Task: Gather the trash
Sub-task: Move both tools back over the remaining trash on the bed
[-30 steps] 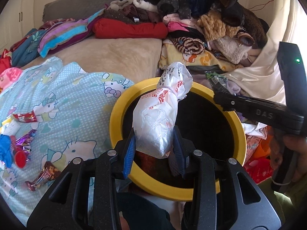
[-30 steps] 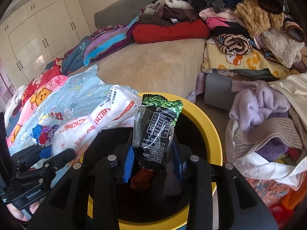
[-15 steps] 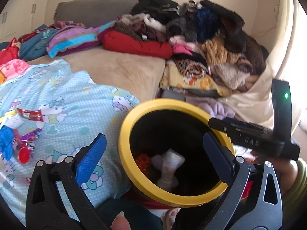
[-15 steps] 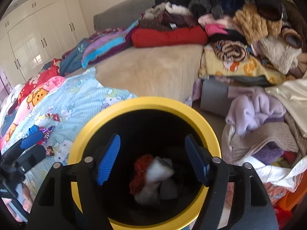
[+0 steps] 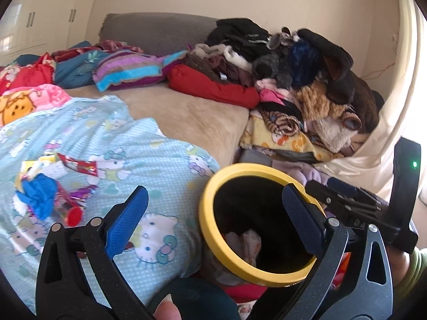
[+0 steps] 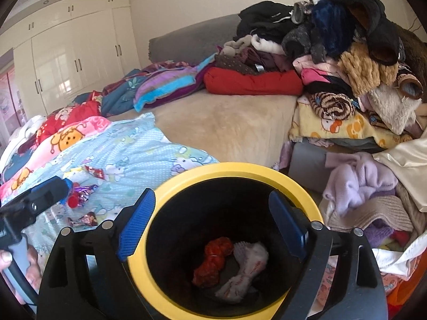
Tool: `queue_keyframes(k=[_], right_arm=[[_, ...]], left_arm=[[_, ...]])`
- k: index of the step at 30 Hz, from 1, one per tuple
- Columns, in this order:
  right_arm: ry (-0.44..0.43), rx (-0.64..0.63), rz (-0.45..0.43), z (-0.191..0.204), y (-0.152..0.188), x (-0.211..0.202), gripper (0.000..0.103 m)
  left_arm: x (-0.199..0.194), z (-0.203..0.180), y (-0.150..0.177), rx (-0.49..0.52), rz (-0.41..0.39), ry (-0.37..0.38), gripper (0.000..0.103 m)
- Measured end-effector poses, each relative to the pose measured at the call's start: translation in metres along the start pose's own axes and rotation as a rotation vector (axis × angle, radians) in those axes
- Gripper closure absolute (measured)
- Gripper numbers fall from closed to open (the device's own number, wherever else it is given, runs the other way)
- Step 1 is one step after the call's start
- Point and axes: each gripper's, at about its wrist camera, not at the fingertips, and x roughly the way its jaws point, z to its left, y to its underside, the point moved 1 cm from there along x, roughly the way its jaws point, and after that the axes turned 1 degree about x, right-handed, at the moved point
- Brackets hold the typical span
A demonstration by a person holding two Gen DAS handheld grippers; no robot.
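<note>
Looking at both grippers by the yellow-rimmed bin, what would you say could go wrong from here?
1. The bin sits hard against the blue quilt's edge; reaching across might tip it.
2. The remaining wrappers lie loose on soft folds, so the left gripper could pinch fabric too.
3. The right gripper, jaws opening and empty, hangs near the rim and may knock it.

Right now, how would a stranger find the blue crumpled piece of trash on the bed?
Start at the light blue cartoon-cat blanket beside the yellow-rimmed bin. In its litter cluster lies the blue crumpled wrapper, the only solid blue piece, touching a red round cap.
</note>
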Motion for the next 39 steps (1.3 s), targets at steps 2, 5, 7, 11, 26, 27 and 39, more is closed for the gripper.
queue_keyframes(k=[2, 5, 7, 11, 26, 27, 39], right_arm=[[-0.008, -0.012, -0.001, 0.006, 0.001, -0.001, 0.018], [-0.02, -0.032, -0.002, 0.018, 0.002, -0.002, 0.018], [-0.031, -0.046, -0.004, 0.024, 0.002, -0.003, 0.017], [-0.046, -0.082, -0.013, 0.039, 0.004, -0.006, 0.017], [-0.119, -0.218, -0.037, 0.099, 0.006, -0.011, 0.016], [-0.122, -0.225, -0.04, 0.103, 0.006, -0.011, 0.016], [-0.175, -0.278, -0.038, 0.148, 0.007, -0.009, 0.013]], left_arm=[[-0.006, 0.006, -0.002, -0.01, -0.016, -0.014, 0.011], [-0.014, 0.015, -0.005, -0.026, -0.034, -0.03, 0.011], [-0.017, 0.021, -0.006, -0.037, -0.043, -0.039, 0.011], [-0.025, 0.035, -0.009, -0.069, -0.059, -0.062, 0.011], [-0.047, 0.078, -0.012, -0.161, -0.103, -0.133, 0.011], [-0.049, 0.081, -0.013, -0.165, -0.108, -0.136, 0.011], [-0.064, 0.117, -0.013, -0.239, -0.139, -0.176, 0.011]])
